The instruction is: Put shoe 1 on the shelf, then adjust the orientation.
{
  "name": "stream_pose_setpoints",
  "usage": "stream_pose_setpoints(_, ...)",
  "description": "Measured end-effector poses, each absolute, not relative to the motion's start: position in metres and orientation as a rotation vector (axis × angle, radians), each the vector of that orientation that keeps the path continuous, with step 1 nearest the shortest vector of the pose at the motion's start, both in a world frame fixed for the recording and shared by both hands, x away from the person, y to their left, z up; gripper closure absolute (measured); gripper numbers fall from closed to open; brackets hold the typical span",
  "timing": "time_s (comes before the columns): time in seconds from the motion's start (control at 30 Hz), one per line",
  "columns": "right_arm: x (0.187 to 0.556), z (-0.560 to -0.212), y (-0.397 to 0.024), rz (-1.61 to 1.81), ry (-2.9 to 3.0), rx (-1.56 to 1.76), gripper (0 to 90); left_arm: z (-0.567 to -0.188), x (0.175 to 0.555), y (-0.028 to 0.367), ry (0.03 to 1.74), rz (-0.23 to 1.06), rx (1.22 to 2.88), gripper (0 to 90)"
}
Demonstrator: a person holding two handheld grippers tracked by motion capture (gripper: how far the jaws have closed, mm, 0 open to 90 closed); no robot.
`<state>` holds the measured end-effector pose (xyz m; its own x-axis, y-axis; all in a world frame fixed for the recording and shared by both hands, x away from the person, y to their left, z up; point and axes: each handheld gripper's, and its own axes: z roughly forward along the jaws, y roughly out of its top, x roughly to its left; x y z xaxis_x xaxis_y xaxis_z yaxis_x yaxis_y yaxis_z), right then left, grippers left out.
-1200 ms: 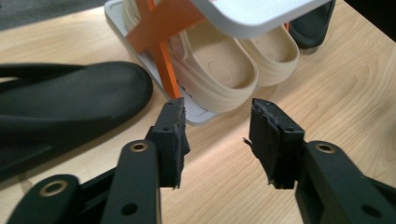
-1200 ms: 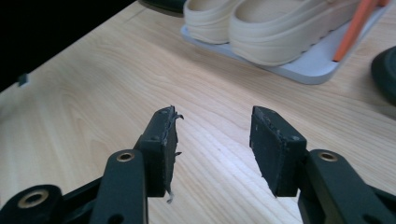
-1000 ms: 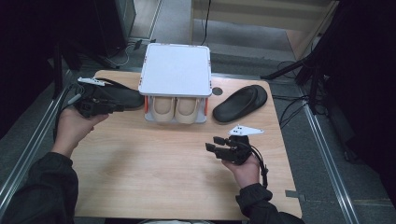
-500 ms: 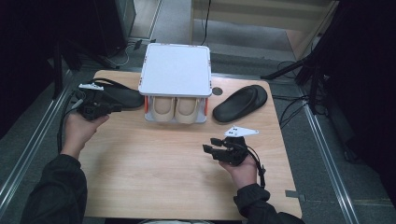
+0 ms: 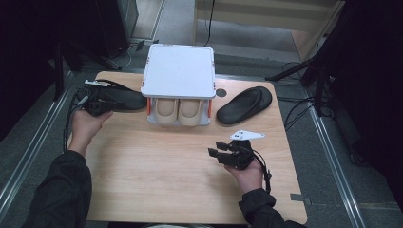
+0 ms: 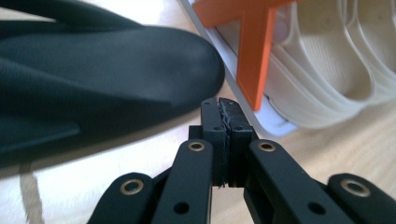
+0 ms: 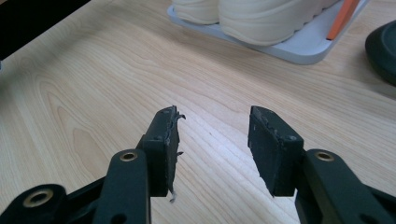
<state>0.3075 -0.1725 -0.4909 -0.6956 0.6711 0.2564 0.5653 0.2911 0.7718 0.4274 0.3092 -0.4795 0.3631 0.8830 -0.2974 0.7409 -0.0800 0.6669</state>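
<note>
The left gripper [image 6: 223,112] is closing tight on nothing beside the black slipper [image 5: 121,99] lying near the table's left edge, while the right gripper [image 7: 212,140] is waiting open, ready to help

Both forearms wear dark long sleeves that end at the wrists. Each claw, left claw [image 6: 223,109] and right claw [image 7: 212,140], is matte black with brass-ringed pivot holes and frayed pads; a black cable [image 5: 68,124] trails from the left. A grey three-cornered plate [image 5: 246,135] tops the right one.

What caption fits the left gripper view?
Left tongs shut empty beside a black slipper, cream slippers shelved behind.
</note>
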Motion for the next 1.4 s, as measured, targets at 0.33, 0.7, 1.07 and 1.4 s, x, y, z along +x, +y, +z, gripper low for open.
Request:
stream_pose_setpoints(0.33, 0.301, -0.491, -0.187, 1.398, 2.374, 1.224, 53.8, -0.492, 0.452, 0.305, 1.455, 0.248, 1.850, 90.0)
stream_pose_setpoints(0.7, 0.300, -0.492, -0.189, 1.394, 2.370, 1.234, 53.9, -0.508, 0.471, 0.300, 1.493, 0.249, 1.862, 90.0)
stream_pose_setpoints(1.07, 0.300, -0.492, -0.189, 1.392, 2.370, 1.239, 53.8, -0.515, 0.474, 0.299, 1.503, 0.244, 1.867, 90.0)
stream_pose_setpoints(1.4, 0.300, -0.492, -0.190, 1.391, 2.367, 1.239, 53.6, -0.516, 0.471, 0.302, 1.490, 0.246, 1.874, 90.0)
